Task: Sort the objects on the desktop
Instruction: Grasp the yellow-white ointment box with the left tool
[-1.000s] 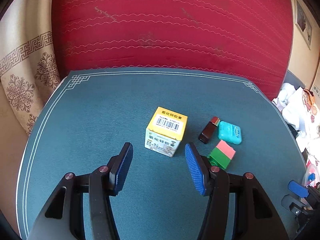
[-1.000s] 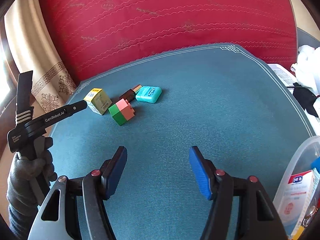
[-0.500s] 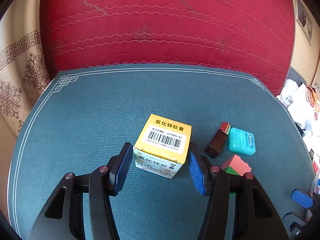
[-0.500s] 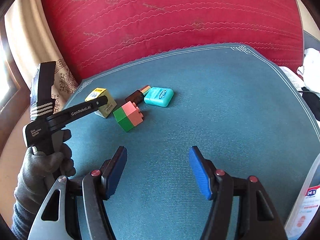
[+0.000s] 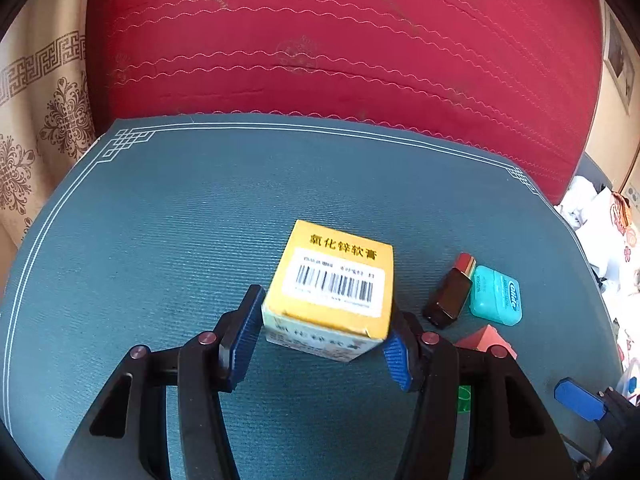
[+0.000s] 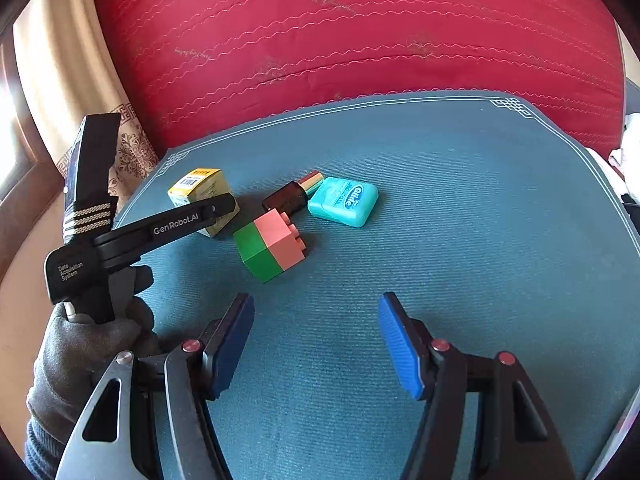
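Note:
A yellow medicine box (image 5: 336, 276) with a barcode stands on the teal mat (image 5: 160, 240), between the blue pads of my left gripper (image 5: 325, 304). The jaws stand open at the box's width, with the pads right at its sides. To its right lie a dark brown bottle (image 5: 450, 296), a teal floss case (image 5: 496, 296) and a pink-and-green brick (image 5: 486, 338), partly hidden by the right finger. My right gripper (image 6: 316, 300) hangs open and empty over bare mat, just short of the brick (image 6: 272, 246). The box (image 6: 198, 188), bottle (image 6: 286, 200) and floss case (image 6: 344, 202) lie beyond it.
A red quilted cushion (image 5: 340, 40) rises behind the mat's far edge. A patterned curtain (image 5: 40, 112) hangs at the left, and white clutter (image 5: 592, 208) lies off the right edge. A gloved hand (image 6: 84, 344) holds the left gripper (image 6: 180, 224) at the left of the right wrist view.
My left gripper has moved forward and down until the yellow box sits between its pads. My right gripper has come closer to the brick. Neither jaw width has changed.

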`<state>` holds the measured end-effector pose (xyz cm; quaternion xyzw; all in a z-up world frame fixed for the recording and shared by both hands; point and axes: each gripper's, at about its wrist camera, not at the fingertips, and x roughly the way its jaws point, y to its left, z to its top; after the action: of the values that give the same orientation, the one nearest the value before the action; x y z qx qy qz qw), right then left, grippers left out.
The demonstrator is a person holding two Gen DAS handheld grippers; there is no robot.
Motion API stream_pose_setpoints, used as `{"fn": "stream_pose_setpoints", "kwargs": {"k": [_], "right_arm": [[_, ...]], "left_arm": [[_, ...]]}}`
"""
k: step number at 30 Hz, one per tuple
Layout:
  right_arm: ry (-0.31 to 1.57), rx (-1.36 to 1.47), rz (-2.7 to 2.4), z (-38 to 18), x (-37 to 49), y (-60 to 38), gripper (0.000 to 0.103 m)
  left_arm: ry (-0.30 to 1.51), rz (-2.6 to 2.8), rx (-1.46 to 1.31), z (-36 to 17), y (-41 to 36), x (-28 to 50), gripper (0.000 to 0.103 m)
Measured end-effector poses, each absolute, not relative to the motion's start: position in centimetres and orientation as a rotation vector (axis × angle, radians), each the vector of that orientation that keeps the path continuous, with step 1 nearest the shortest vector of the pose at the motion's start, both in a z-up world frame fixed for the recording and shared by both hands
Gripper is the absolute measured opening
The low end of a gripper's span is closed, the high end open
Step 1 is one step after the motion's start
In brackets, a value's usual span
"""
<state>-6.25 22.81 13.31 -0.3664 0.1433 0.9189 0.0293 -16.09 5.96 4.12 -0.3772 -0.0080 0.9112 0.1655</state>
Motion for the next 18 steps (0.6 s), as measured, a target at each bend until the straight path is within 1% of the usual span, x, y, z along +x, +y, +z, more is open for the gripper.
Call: {"fn": "stream_pose_setpoints", "kwargs": {"k": [4,13,15,18], "right_arm": [[0.446,-1.134,2.841,13.1,-7.6,22.7,0.069],[0.374,-1.168,2.877,12.8,-10.7,21.2,0.069],[0.371,-1.18,2.871,12.5,-11.2,21.1,0.069],[0.369,-1.194,2.864,12.2,-11.8,21.0,0.069]], "left_arm": [[-0.041,2.609,-1.045,4.7,5.2,-15.8,0.058],[-0.081,2.568,-1.084,4.2,5.2,-16.1,0.058],[-0.092,2.585,-1.072,4.3,5.0,-16.0,0.052],[-0.085,2.612,-1.066,4.4,4.8,-16.0,0.052]]}}
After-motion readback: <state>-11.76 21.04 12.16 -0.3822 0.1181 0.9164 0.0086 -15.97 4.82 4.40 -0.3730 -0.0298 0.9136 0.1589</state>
